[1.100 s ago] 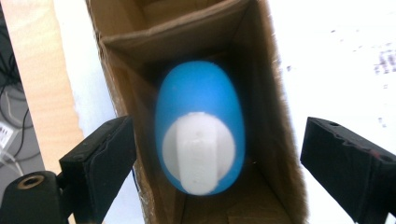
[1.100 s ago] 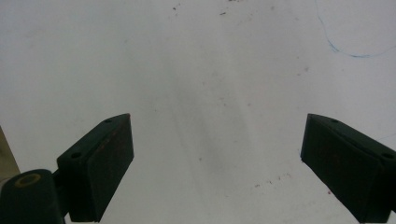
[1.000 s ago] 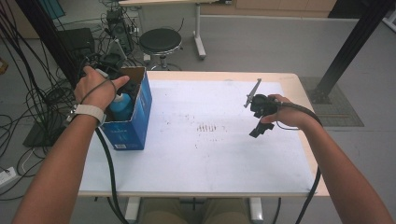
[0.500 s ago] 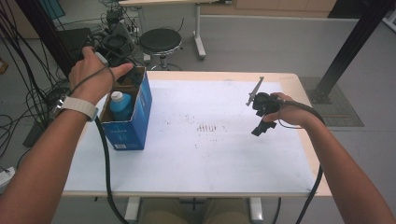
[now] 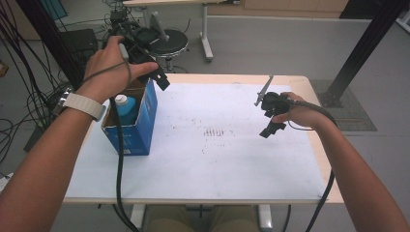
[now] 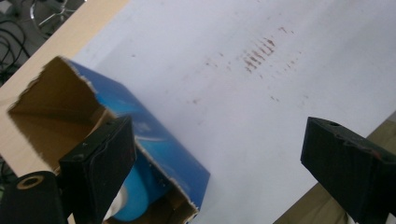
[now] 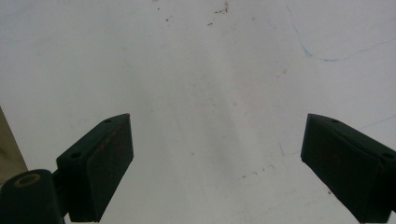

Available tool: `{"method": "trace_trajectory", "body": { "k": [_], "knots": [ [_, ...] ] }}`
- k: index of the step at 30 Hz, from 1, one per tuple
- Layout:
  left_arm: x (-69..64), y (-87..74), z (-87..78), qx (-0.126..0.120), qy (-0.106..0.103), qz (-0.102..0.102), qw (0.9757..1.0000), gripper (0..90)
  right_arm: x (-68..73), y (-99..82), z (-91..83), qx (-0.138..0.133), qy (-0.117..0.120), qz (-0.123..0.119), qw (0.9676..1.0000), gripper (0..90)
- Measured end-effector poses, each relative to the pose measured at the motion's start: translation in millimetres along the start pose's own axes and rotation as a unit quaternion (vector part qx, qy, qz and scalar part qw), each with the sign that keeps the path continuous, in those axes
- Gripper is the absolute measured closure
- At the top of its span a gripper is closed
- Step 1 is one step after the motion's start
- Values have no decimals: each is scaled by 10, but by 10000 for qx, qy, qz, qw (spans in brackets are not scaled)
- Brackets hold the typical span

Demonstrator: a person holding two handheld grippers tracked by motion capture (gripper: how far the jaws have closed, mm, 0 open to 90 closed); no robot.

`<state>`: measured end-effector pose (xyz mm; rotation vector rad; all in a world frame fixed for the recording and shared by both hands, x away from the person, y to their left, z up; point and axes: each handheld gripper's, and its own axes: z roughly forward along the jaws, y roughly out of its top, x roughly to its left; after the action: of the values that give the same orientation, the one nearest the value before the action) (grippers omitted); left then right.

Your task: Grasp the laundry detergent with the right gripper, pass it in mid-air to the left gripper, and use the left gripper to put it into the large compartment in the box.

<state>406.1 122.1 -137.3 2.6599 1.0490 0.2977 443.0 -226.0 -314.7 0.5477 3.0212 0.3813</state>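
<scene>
An open blue cardboard box (image 5: 140, 126) stands on the left part of the white sheet (image 5: 227, 159). Inside it is a blue bottle with a white cap (image 5: 125, 107). My left gripper (image 5: 157, 76) is held high above the box's far end, open, with nothing between its fingers. The left gripper view looks down past its wide-apart jaws (image 6: 217, 130) onto the box (image 6: 163, 140) and the bottle (image 6: 135, 198). My right gripper (image 5: 270, 120) hovers over the right side of the sheet, also open (image 7: 217, 123), above bare paper.
The sheet covers most of a wooden table (image 5: 316, 159). Faint brown marks (image 5: 216, 131) lie at its middle. A black stool (image 5: 171, 42) and cables (image 5: 29, 101) are on the floor behind and to the left. A black post (image 5: 362, 48) stands at the far right.
My left hand has lifted out of the box and risen above its far end, with empty jaws. The bottle stays in the box. The right hand has kept still.
</scene>
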Motion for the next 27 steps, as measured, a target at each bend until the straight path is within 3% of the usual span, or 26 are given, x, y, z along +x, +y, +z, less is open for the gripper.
{"method": "trace_trajectory", "body": {
  "k": [3, 7, 12, 20, 27],
  "knots": [
    [-44, 43, 60, -83, -176, 143, 9997, 107, 7, -4, -2, -25, -23, 13, 10000, 91],
    [-108, 95, 156, -5, -233, 475, 9986, 108, 12, -11, 9, -13, -16, 0, 10000, 90],
    [-148, 126, 332, 136, -346, 700, 9969, 115, 35, -11, 55, -37, 36, 7, 10000, 92],
    [-268, 187, 572, 310, -553, 1243, 9902, 118, 34, 8, 55, -35, 42, -37, 10000, 91],
    [-414, 264, 756, 448, -586, 1665, 9833, 116, 35, -6, 51, -54, 39, -2, 10000, 91]
  ]
}}
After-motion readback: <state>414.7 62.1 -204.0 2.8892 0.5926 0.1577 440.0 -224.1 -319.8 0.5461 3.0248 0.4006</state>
